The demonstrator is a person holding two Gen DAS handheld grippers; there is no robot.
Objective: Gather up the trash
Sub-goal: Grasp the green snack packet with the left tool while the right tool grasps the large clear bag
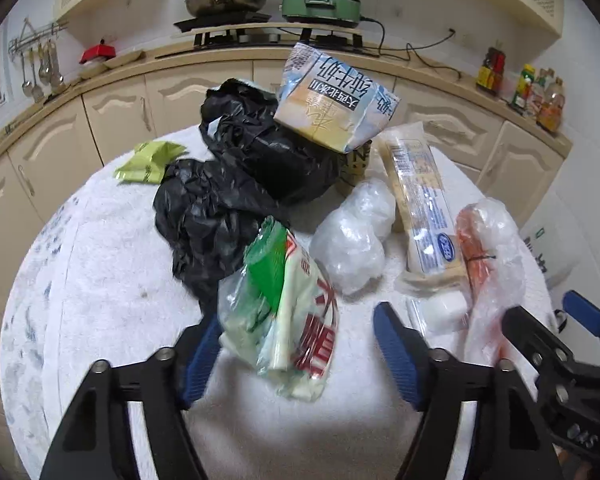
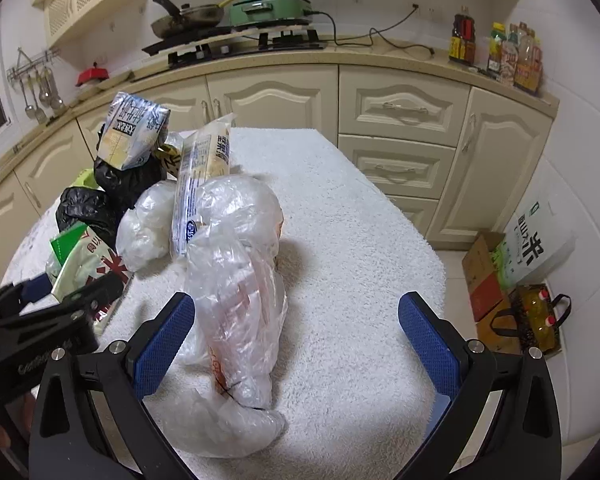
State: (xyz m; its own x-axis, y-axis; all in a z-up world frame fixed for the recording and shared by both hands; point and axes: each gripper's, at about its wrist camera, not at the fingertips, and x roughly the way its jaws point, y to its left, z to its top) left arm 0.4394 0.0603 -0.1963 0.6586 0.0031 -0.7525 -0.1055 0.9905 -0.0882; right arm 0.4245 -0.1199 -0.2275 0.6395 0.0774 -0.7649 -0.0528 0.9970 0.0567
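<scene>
Left wrist view: left tongs are hanging spread around the green-and-red wrapper on the towel-covered bench, best pinched mid-body; right wrist view: right tongs are gaping around the clear bag, needing deeper reach before pinching.

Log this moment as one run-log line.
left gripper: open, around green-red wrapper | right gripper: open, at clear plastic bag | black bag: on table

Home kitchen: gas stove, wok, cream cabinets.
</scene>
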